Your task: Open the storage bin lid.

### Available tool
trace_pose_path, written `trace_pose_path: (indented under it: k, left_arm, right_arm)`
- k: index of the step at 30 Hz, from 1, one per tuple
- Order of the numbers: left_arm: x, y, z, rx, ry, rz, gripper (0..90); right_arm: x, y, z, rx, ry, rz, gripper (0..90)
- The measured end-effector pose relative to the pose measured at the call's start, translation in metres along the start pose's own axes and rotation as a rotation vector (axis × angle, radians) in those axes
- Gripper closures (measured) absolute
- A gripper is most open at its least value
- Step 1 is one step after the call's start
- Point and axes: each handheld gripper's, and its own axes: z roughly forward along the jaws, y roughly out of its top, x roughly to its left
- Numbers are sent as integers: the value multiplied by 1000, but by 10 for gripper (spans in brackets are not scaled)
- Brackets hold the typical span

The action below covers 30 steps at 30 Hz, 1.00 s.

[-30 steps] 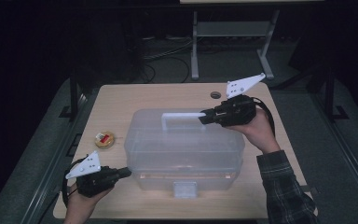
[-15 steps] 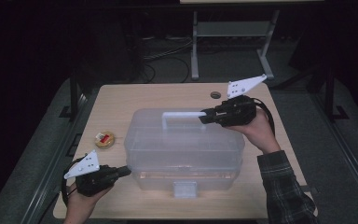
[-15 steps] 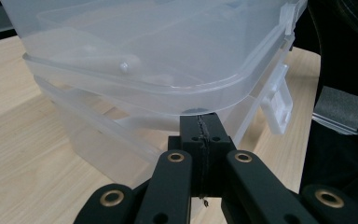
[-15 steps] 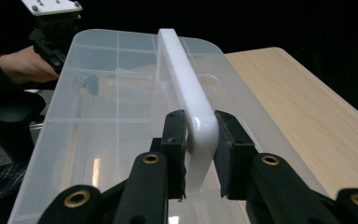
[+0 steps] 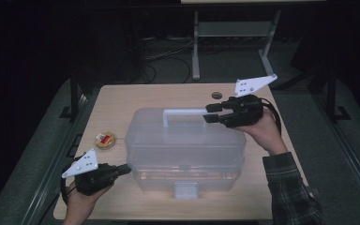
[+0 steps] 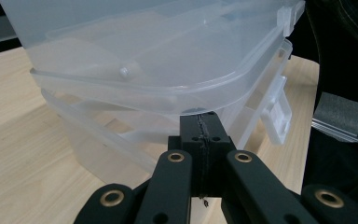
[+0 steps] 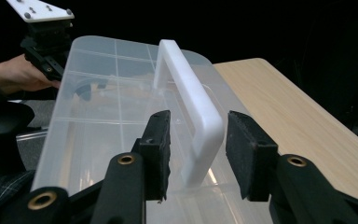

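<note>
Two grippers work at a clear plastic box (image 5: 183, 150) that stands in the middle of the wooden table (image 5: 122, 101), its white latch (image 5: 185, 190) facing the person. The right gripper (image 5: 208, 113) reaches in level from the right at the top of the box, and its jaws have just been opening: in the right gripper view the white handle (image 7: 193, 112) stands upright on the lid between the two pads (image 7: 161, 149), with a gap on each side, so the pads do not press on it. That view also shows the left gripper (image 7: 46, 42) farther off at the box's other end, with a hand behind it. The left gripper (image 5: 124, 169) sits low at the near left corner of the box, held in the person's left hand (image 5: 82, 199); in the left gripper view its jaws are pressed together with nothing between them, and their tips lie right against the rim where lid and body meet, just under the overhanging lid edge (image 6: 168, 91). A small round tin with a red-and-white label (image 5: 105, 140) lies on the table to the left of the box, apart from it. A dark round hole (image 5: 216, 95) sits in the tabletop beyond the right gripper.
</note>
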Motion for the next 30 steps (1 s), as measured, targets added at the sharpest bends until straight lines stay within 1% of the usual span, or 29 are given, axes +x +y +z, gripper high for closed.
trace_pose_path:
  k: [4, 7, 10, 12, 13, 14, 16, 17, 21, 24, 25, 26, 28, 30]
  left_arm:
    - [1, 2, 0, -7, 1, 1, 900]
    - [1, 4, -1, -10, 3, 10, 900]
    - [2, 5, -1, -16, 3, 5, 900]
    - [2, 6, -1, -15, 3, 5, 900]
    - [2, 6, -1, -15, 3, 5, 900]
    - [2, 7, -1, -20, 3, 6, 900]
    - [2, 7, -1, -22, 5, 8, 900]
    - [2, 8, -2, -22, 5, 8, 900]
    - [3, 10, -2, -24, 8, 14, 900]
    - [4, 11, -2, -28, 9, 14, 900]
    - [4, 11, -2, -28, 9, 14, 900]
    - [4, 12, -2, -28, 11, 15, 900]
    - [4, 12, -2, -29, 12, 15, 900]
    - [5, 12, -2, -30, 12, 12, 900]
  right_arm:
    - [2, 0, -11, -6, -23, 5, 556]
    - [4, 0, -19, -17, -35, 5, 540]
    - [7, 0, -28, -28, -52, 7, 525]
    - [9, -2, -34, -32, -63, 11, 517]
    - [9, -2, -34, -32, -63, 11, 517]
    - [11, -5, -42, -34, -77, 12, 516]
    - [12, -6, -45, -36, -81, 15, 516]
    - [14, -8, -53, -43, -97, 15, 514]
    - [18, -16, -67, -51, -116, 29, 508]
    - [20, -24, -75, -51, -133, 40, 501]
    - [20, -24, -75, -51, -133, 40, 501]
    - [22, -29, -79, -55, -144, 50, 493]
    - [23, -32, -81, -57, -144, 55, 492]
    - [26, -41, -86, -59, -162, 65, 479]
